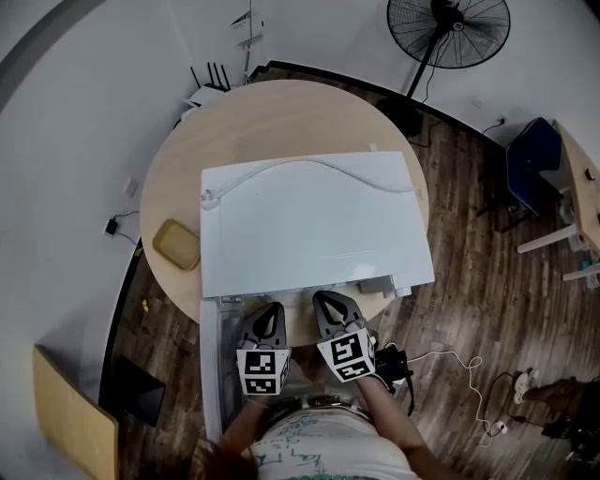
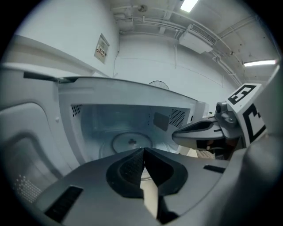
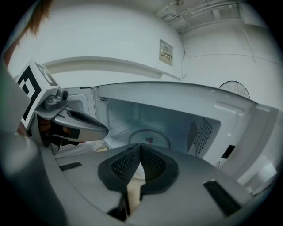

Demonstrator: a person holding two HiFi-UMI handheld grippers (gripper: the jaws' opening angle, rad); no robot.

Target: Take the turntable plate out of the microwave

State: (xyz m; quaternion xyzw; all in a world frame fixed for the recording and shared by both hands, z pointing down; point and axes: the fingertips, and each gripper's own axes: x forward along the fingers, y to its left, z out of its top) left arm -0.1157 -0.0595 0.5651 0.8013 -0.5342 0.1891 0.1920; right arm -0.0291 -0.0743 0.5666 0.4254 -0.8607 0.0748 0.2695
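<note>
Fingers (image 2: 128, 167) of the left gripper (image 2: 144, 151): pressed together tip to tip, with nothing pinched between the dark ribbed pads.
Fingers (image 3: 126, 165) of the right gripper (image 3: 140, 145): likewise closed, tips meeting, nothing caught between them.
Grippers together: held side by side, near each other but apart, both pointed into the open front of the microwave (image 1: 319, 225); neither is seen touching it.
Turntable plate (image 2: 131, 142): a round plate lying flat on the cavity floor, ahead of both pairs of fingertips and apart from them, untouched.
Microwave: white, set on a round wooden table (image 1: 281, 117); its cavity is open straight ahead of the fingers.
Vent holes (image 3: 204, 134): seen on the cavity wall, ahead and to the right of the right fingers.
Door (image 1: 212, 366): swung open, just to the left of the left fingers.
Marker cubes (image 1: 262, 371): one carried on each gripper, behind the fingers.
Tan tray (image 1: 176, 244): laid on the tabletop, well to the left of the left fingers, beside the microwave's left side.
White cable (image 1: 323, 161): draped across the microwave's top, beyond the fingers.
Standing fan (image 1: 448, 28): placed on the floor, far beyond the fingers and to the right.
</note>
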